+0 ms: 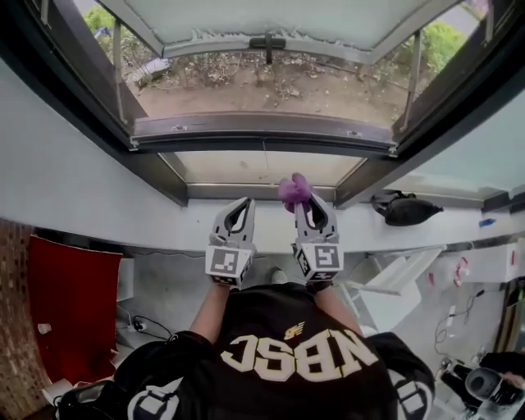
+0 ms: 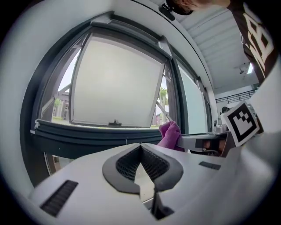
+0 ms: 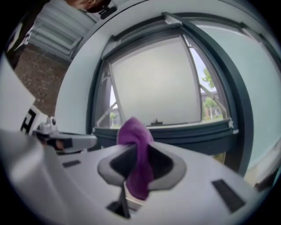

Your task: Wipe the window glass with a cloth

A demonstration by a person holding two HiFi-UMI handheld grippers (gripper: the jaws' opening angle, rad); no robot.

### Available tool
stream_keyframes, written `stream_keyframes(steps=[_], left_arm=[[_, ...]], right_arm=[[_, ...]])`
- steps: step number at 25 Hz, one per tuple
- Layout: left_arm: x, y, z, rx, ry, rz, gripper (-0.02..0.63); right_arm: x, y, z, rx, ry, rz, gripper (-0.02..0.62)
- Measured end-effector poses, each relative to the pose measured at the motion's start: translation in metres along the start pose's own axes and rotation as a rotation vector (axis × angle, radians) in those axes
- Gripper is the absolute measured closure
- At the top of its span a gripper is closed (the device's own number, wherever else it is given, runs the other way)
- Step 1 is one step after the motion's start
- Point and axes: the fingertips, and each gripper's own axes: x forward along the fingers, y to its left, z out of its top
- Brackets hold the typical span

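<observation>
Right gripper (image 3: 136, 151) pinches a crumpled purple cloth (image 3: 134, 132); left gripper (image 2: 140, 147) is closed on nothing.

In the head view the two grippers are held side by side, left (image 1: 244, 203) and right (image 1: 310, 201), over a white window ledge (image 1: 107, 221). The cloth (image 1: 293, 190) bunches up above the right jaws. Ahead stands a dark grey window frame (image 1: 262, 131); its frosted glass sash (image 1: 271, 20) is swung outward, well apart from the cloth. A black pouch (image 1: 404, 209) lies on the ledge to the right.
</observation>
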Motion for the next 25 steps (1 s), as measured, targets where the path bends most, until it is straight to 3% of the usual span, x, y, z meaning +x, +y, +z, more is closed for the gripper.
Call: stream_keyframes(steps=[5, 11, 16, 25], left_arm=[[0.000, 0.027, 0.014, 0.013, -0.025, -0.006, 0.583], [-0.004, 0.065, 0.018, -0.007, 0.010, 0.019, 0.583], [-0.006, 0.078, 0.035, 0.006, -0.034, 0.000, 0.583], [-0.029, 0.098, 0.038, 0.001, -0.031, -0.015, 0.583]], right_arm=[[0.020, 0.032, 0.008, -0.030, -0.016, 0.024, 0.505], [0.039, 0.047, 0.019, -0.055, 0.004, 0.002, 0.505], [0.049, 0.059, 0.042, -0.065, -0.019, -0.008, 0.505], [0.049, 0.090, 0.031, -0.049, 0.002, -0.027, 0.505]])
